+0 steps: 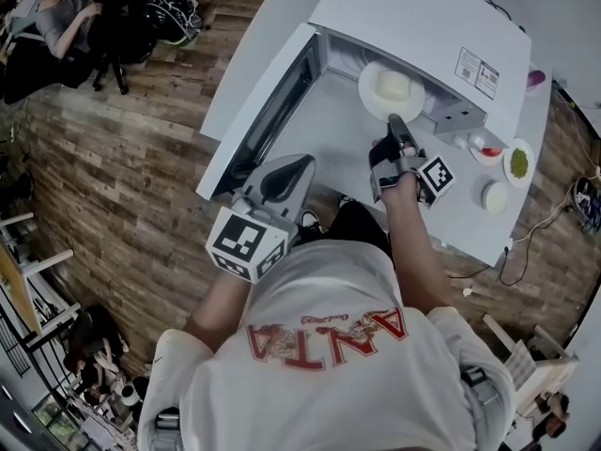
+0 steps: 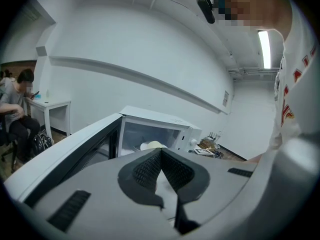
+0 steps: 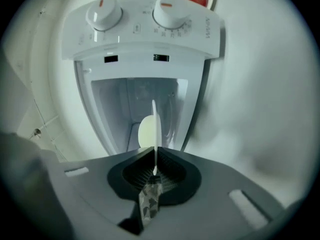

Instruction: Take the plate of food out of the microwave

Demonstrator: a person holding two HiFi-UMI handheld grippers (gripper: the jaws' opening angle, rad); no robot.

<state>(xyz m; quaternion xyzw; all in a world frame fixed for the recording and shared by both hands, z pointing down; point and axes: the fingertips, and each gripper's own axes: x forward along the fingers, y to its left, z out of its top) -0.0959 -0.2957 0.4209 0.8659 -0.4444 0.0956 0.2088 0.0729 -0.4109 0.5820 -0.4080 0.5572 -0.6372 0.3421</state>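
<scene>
The white microwave [image 1: 423, 26] stands with its door [image 1: 258, 111] swung open to the left. Inside sits a white plate [image 1: 371, 97] bearing a pale lump of food [image 1: 392, 86]. My right gripper [image 1: 395, 120] reaches into the opening and is shut on the plate's near rim. In the right gripper view the plate [image 3: 154, 129] shows edge-on between the pads of that gripper [image 3: 155, 159], with the food [image 3: 146, 132] beside it. My left gripper [image 1: 291, 169] hangs by the open door, shut and holding nothing [image 2: 161, 151]; the microwave [image 2: 160, 129] lies ahead of it.
Right of the microwave the table carries small dishes: one with green food [image 1: 517, 163], one with red [image 1: 488, 148], one white [image 1: 495, 197]. Two knobs [image 3: 105, 14] sit on the microwave's control panel. A person sits at a desk at the far left [image 1: 61, 12].
</scene>
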